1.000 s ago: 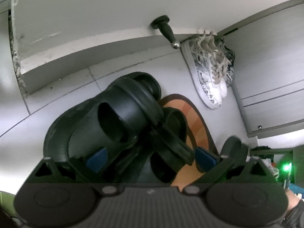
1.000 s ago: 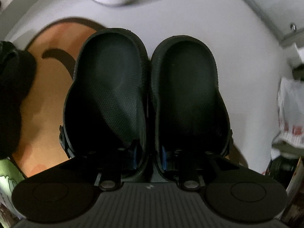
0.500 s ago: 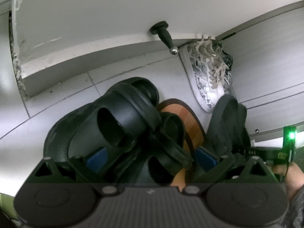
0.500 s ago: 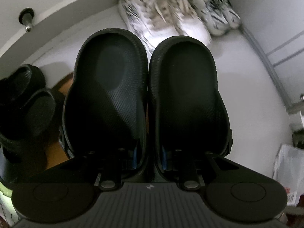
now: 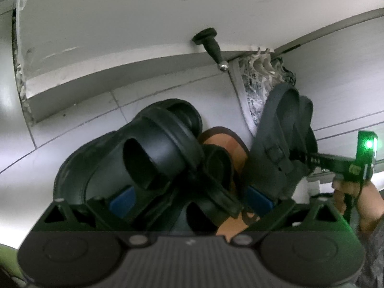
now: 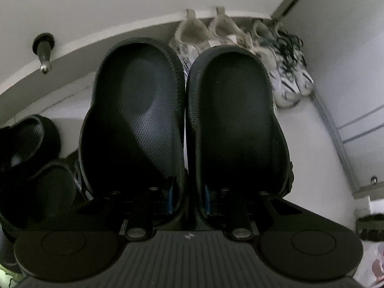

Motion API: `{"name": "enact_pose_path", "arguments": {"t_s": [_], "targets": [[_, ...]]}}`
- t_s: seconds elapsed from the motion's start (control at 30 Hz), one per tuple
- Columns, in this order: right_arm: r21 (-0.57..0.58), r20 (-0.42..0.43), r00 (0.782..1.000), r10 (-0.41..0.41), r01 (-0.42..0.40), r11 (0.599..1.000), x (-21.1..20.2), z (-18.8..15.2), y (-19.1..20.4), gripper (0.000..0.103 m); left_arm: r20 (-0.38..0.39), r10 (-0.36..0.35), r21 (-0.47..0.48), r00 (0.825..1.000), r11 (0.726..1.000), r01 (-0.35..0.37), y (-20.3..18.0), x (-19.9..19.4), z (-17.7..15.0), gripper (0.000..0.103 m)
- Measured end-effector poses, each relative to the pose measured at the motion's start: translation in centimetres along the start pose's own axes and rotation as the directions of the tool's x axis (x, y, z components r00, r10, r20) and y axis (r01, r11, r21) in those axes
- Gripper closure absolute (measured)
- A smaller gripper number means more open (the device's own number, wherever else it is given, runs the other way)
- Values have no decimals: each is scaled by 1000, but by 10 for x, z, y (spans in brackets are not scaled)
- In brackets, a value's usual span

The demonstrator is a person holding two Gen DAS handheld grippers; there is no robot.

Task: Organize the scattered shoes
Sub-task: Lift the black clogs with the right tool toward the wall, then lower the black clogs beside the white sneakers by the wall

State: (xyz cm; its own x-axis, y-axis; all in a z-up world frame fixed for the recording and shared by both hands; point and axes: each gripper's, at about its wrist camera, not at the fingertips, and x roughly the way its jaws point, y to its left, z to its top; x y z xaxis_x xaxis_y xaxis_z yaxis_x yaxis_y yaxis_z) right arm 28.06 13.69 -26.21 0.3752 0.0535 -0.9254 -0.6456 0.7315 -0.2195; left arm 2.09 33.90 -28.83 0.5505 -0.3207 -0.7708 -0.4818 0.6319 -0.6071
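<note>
My left gripper [image 5: 189, 201] is shut on a pair of black strap sandals [image 5: 153, 153], held above the floor near the wall. My right gripper [image 6: 187, 199] is shut on a pair of black clogs [image 6: 134, 110], pressed heel walls together, soles hanging toward the floor. The clogs also show in the left wrist view [image 5: 283, 132], to the right of the sandals. The sandals show at the left edge of the right wrist view [image 6: 26, 153]. White patterned sneakers [image 6: 283, 72] stand in a row against the wall behind the clogs.
A black door stopper [image 5: 211, 45] sticks out from the white wall base. A brown oval mat [image 5: 225, 141] lies on the grey tiled floor. A grey cabinet [image 5: 348, 76] closes the right side.
My right gripper has carried the clogs forward toward the wall and the sneakers; they now show large in the left wrist view. My left gripper has held the sandals almost still.
</note>
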Motion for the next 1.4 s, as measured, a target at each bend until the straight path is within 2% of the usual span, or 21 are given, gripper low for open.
{"name": "enact_pose_path", "arguments": {"t_s": [0.3, 0.6, 0.83, 1.27, 1.4], "targets": [[-133, 53, 999, -11, 18, 991, 13, 20, 43, 77, 6, 11, -4, 1000, 1000, -11, 2, 0, 1, 3], [-198, 72, 997, -29, 43, 979, 20, 30, 59, 77, 5, 9, 0, 1000, 1000, -9, 1, 0, 2, 3], [-300, 82, 997, 12, 13, 954, 25, 39, 69, 76, -2, 12, 2, 1000, 1000, -12, 1, 0, 0, 3], [-356, -9, 999, 34, -35, 934, 67, 71, 90, 76, -12, 15, -8, 1000, 1000, -15, 2, 2, 0, 3], [-410, -27, 999, 19, -29, 911, 76, 76, 108, 75, -19, 10, -5, 1000, 1000, -10, 1, 3, 1, 3]]}}
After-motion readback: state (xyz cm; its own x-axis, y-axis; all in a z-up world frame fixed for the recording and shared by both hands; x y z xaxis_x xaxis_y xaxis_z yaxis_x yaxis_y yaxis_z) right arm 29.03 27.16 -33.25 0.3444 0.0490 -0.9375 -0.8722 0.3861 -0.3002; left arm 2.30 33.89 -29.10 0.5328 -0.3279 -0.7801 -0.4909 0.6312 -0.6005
